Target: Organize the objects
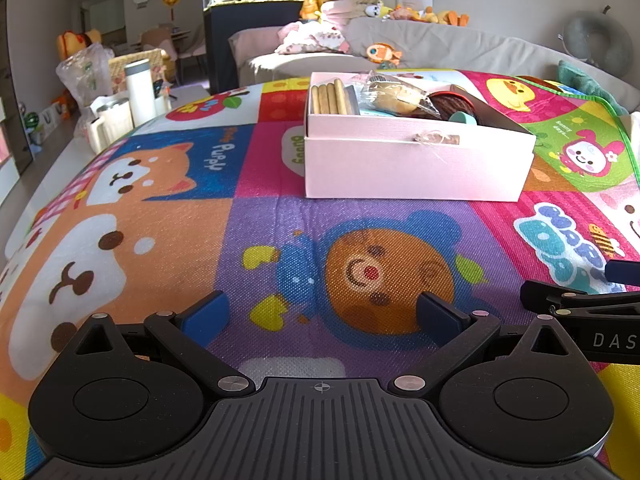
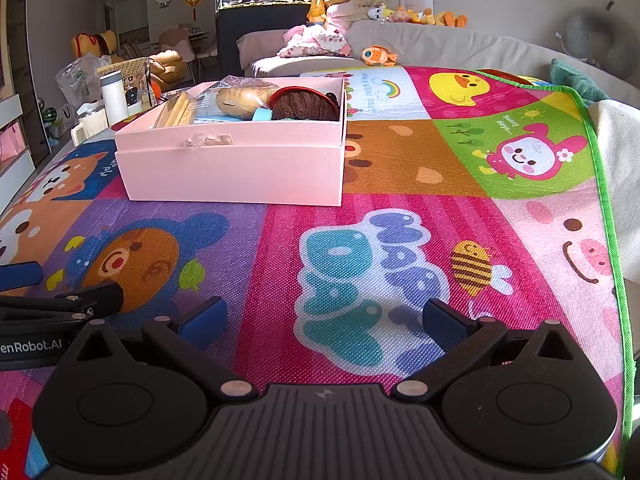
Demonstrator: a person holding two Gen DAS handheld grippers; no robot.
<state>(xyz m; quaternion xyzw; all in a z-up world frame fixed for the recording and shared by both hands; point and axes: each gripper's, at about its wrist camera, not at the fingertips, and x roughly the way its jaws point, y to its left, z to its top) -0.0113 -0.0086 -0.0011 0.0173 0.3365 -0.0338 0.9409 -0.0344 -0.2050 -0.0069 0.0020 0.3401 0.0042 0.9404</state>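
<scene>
Across the left wrist view, the left tongs (image 1: 322,318) sit at 6 o'clock with their blue pads spread wide and nothing between them, hovering low over the bear patch of the cartoon play mat (image 1: 168,208). A pink box (image 1: 416,164) stands on the mat at about 1 o'clock, well apart from the tongs. It is open-topped and packed: long biscuit sticks (image 1: 330,98) lie at its left end, a bagged bread roll (image 1: 394,98) in the middle, and a brown knitted item (image 1: 452,106) toward the right. Part of the other tool enters at 3 o'clock. Far off at 10 o'clock a white bottle (image 1: 140,90) stands among cups. A grey sofa (image 1: 460,46) with plush toys runs from 12 to 2 o'clock.

From the right wrist view, the right tongs (image 2: 324,322) are likewise spread apart and empty, at 6 o'clock above the pink lettered square of the mat (image 2: 400,168). The box (image 2: 236,168) now lies at 11 o'clock, on the mat and well clear of the pads, with the sticks (image 2: 176,110), roll (image 2: 240,100) and knitted item (image 2: 304,106) showing over its rim. The left tool's black linkage pokes in at 9 o'clock. The sofa (image 2: 460,44) fills 12 to 2 o'clock.
</scene>
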